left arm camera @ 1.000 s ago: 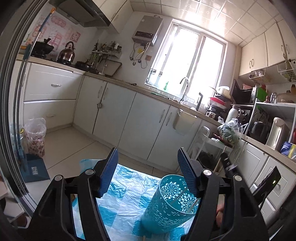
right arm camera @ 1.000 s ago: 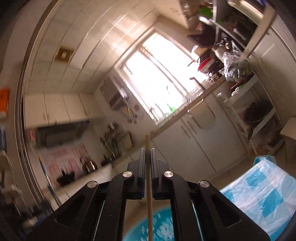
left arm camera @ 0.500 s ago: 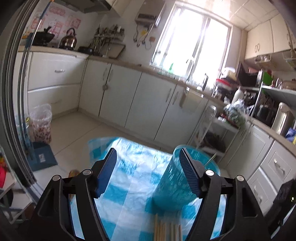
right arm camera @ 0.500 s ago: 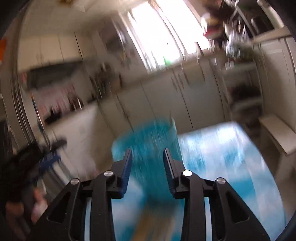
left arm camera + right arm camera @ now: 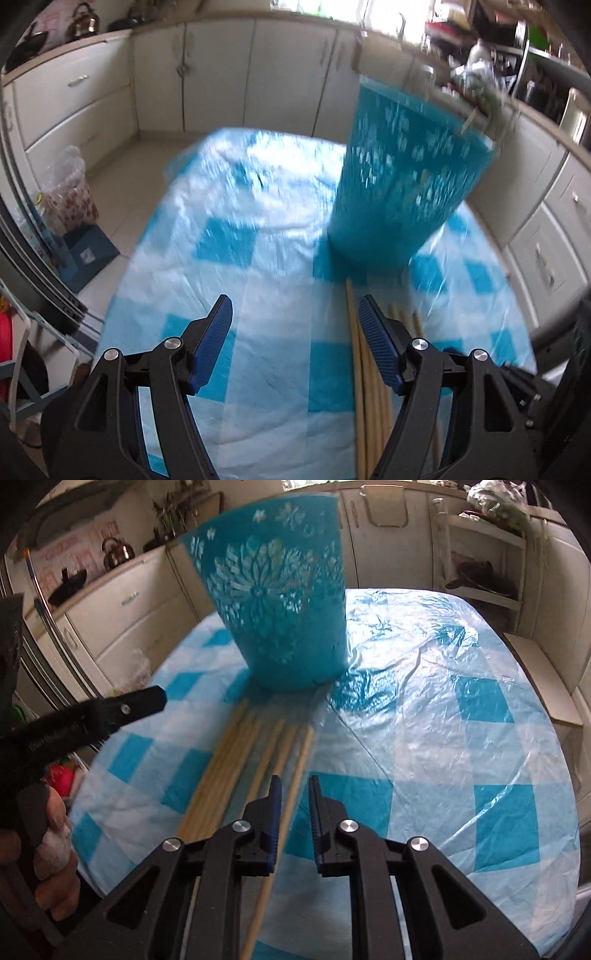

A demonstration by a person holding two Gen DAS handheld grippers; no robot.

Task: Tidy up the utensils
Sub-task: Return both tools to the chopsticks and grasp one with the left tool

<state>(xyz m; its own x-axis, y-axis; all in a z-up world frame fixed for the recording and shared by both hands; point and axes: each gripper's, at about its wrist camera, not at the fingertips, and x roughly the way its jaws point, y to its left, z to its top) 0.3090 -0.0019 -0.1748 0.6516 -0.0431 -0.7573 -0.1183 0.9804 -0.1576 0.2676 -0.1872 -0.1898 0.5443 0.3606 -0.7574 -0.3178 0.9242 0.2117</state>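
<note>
The right gripper (image 5: pixel 294 788) points down at the table with its jaws narrowly parted; they have just been closing. One wooden chopstick (image 5: pixel 291 794) runs on the cloth through the gap between the blue pads, close against the left pad, but no pad is seen pressing on it. Immediately left of this gripper lies the rest of the chopstick bundle (image 5: pixel 229 764), side by side and fanning slightly toward the far ends. Straight ahead, just beyond those far ends, stands the teal perforated utensil holder (image 5: pixel 280 602), upright on the blue-and-white checked tablecloth (image 5: pixel 461 738).

The left gripper (image 5: pixel 295 321) is released, jaws wide and empty, over bare cloth. Its right pad sits just beside the chopstick bundle (image 5: pixel 364 362), which runs beneath and past that finger; contact cannot be confirmed. Ahead and to the right of it stands the utensil holder (image 5: pixel 406 177), blurred, with a pale stick tip (image 5: pixel 468 120) showing above its rim. In the right wrist view the left gripper's black finger (image 5: pixel 110 710) enters from the left, well left of the bundle, with a person's hand (image 5: pixel 44 860) on its handle. Beyond the table stand white kitchen cabinets (image 5: pixel 221 74).
</note>
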